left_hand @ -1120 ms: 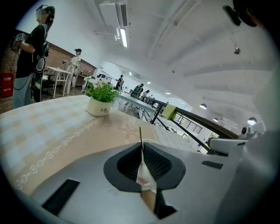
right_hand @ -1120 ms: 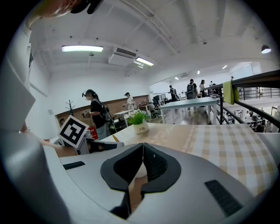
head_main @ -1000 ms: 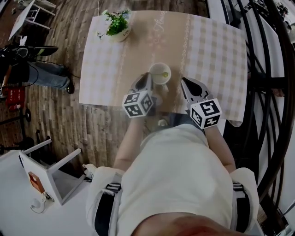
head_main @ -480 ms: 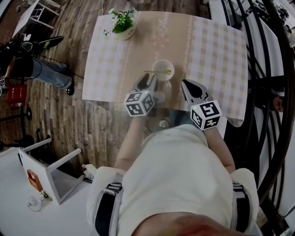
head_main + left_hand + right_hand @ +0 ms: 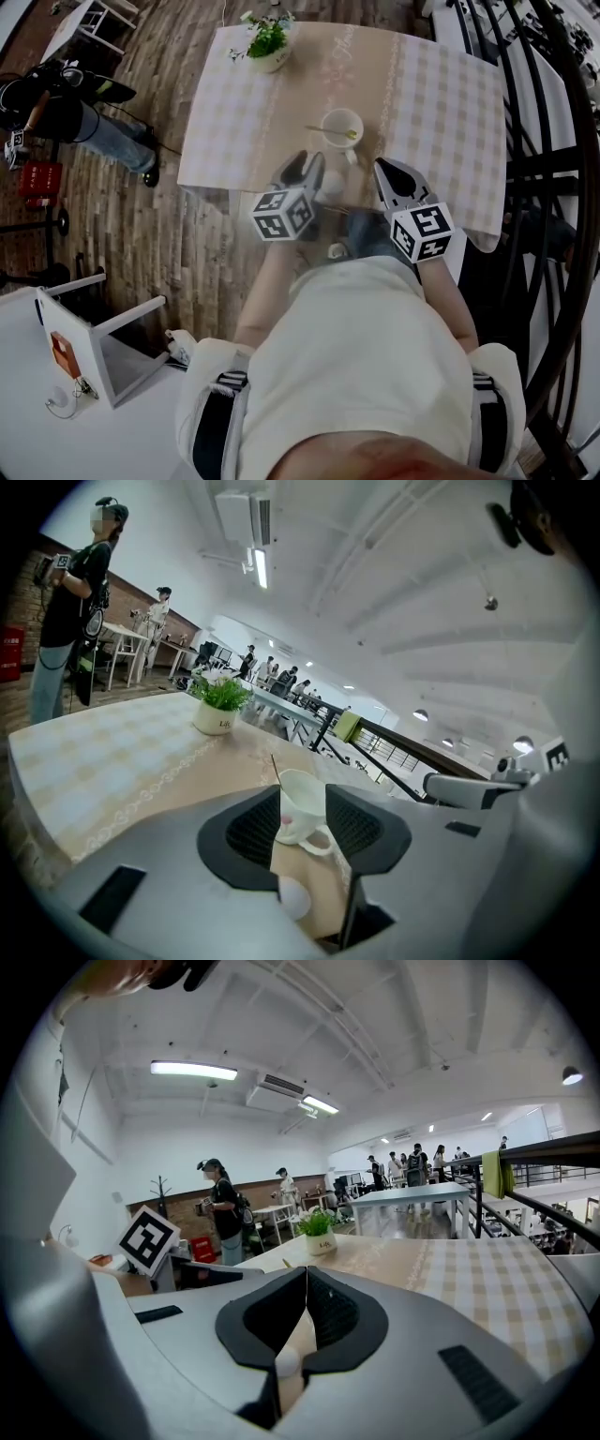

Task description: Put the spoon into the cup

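Observation:
A white cup [image 5: 343, 125] stands on the checked tablecloth [image 5: 441, 94], with the spoon [image 5: 322, 130] in it and its thin handle leaning out over the rim to the left. My left gripper [image 5: 307, 165] hovers just short of the cup, nearer the table's front edge. Its jaws have just opened and nothing is between them. In the left gripper view the cup [image 5: 304, 810] and the spoon handle [image 5: 276, 765] show beyond the open left gripper [image 5: 300, 795]. My right gripper [image 5: 383, 169] hangs to the right of the cup, shut on nothing; its pads meet in the right gripper view [image 5: 306, 1279].
A potted plant [image 5: 267, 42] sits at the table's far left corner. A person [image 5: 84, 112] stands on the wooden floor to the left. A white stool [image 5: 103, 328] lies at lower left. Black railings [image 5: 544, 169] run along the right.
Both grippers have drawn back from the cup toward the table's front edge. The left jaws, shut by the cup earlier, now stand open, and the spoon stays in the cup.

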Demonstrator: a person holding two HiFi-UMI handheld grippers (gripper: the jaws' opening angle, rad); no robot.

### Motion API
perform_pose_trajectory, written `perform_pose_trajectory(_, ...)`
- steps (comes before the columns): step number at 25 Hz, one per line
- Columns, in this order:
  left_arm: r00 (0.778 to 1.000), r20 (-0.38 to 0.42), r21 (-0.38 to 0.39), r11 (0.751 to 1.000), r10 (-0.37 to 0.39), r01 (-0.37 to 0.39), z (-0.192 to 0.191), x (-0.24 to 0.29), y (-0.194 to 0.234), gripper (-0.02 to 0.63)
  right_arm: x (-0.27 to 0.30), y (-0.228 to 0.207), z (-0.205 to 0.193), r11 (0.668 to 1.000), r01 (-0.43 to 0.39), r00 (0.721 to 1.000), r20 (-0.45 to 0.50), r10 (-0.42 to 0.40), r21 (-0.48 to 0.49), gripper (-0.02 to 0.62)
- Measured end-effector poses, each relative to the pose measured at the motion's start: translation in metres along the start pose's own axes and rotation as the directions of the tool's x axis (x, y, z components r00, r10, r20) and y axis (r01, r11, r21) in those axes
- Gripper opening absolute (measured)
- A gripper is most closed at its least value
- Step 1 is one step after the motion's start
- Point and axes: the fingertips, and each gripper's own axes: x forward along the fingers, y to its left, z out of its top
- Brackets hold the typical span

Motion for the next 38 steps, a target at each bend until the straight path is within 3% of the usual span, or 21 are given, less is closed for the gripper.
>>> perform_pose_trajectory(14,0.993,0.117,0.027,1.000,0.003,-0.006,0.002,-0.089,-0.030,0.025,-0.054,0.045,0.000,1.000,0.007,0.997,0.071,-0.006,-0.018,0.002)
perform_pose_trajectory(27,0.986,0.158,0.098,0.994,-0.054,0.039,-0.004,-0.145,-0.068,0.009,-0.091,0.073,-0.005,1.000,0.010,0.994,0.112,-0.008,-0.022,0.002)
perform_pose_trajectory(38,0.982,0.180,0.117,0.992,-0.060,0.040,0.002,-0.153,-0.075,0.009,-0.089,0.076,0.004,0.998,-0.002,0.992,0.124,0.009,-0.060,0.002)
